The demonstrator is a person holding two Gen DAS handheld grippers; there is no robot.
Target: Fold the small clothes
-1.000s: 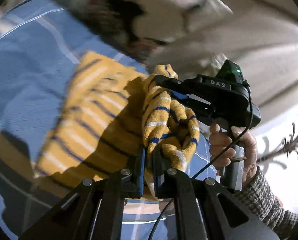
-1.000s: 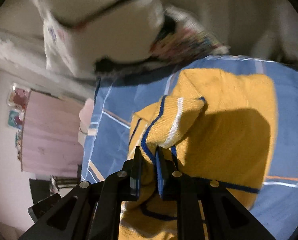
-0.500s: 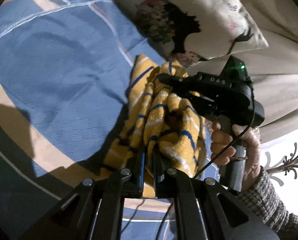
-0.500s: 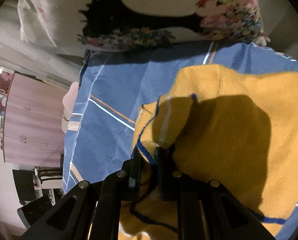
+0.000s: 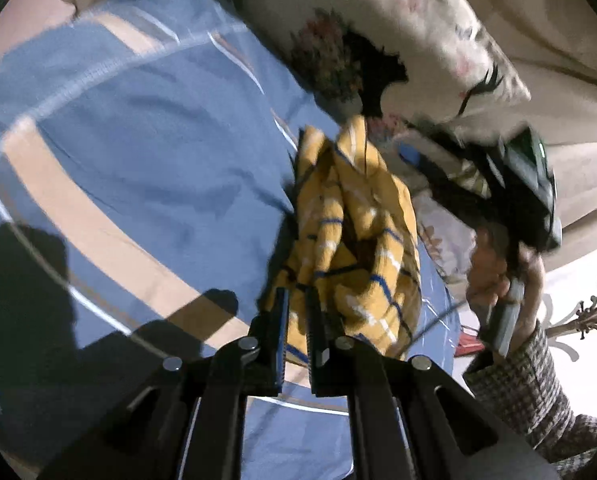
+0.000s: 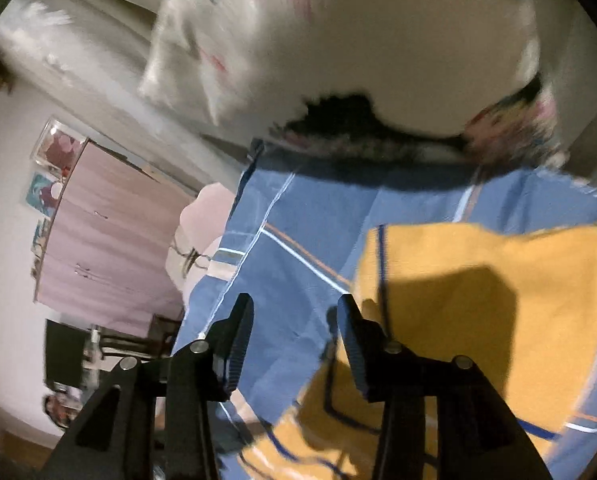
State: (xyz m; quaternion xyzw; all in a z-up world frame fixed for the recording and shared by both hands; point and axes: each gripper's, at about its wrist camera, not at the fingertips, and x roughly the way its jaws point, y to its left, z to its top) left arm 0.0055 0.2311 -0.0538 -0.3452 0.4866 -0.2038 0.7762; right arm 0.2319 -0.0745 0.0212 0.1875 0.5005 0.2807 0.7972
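We see a nubby yellow knit garment (image 5: 350, 240) on a smooth matt cotton bedsheet (image 5: 146, 168); our fingers (image 6: 240, 328) look matt black plastic.

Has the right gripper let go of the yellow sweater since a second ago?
Yes. The right gripper has just been opening; nothing sits between its jaws, with the yellow sweater lying on the blue sheet beside it.

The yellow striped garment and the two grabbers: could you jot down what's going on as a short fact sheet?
garment: yellow knit with blue and white stripes, bunched, lying on the bed
surface: blue bedsheet
left gripper: shut on the yellow knit
right gripper: jaws have just been opening, nothing between them; the garment lies beside and below
background: floral pillow at the head of the bed
person: hand holding the right gripper's handle, checked sleeve
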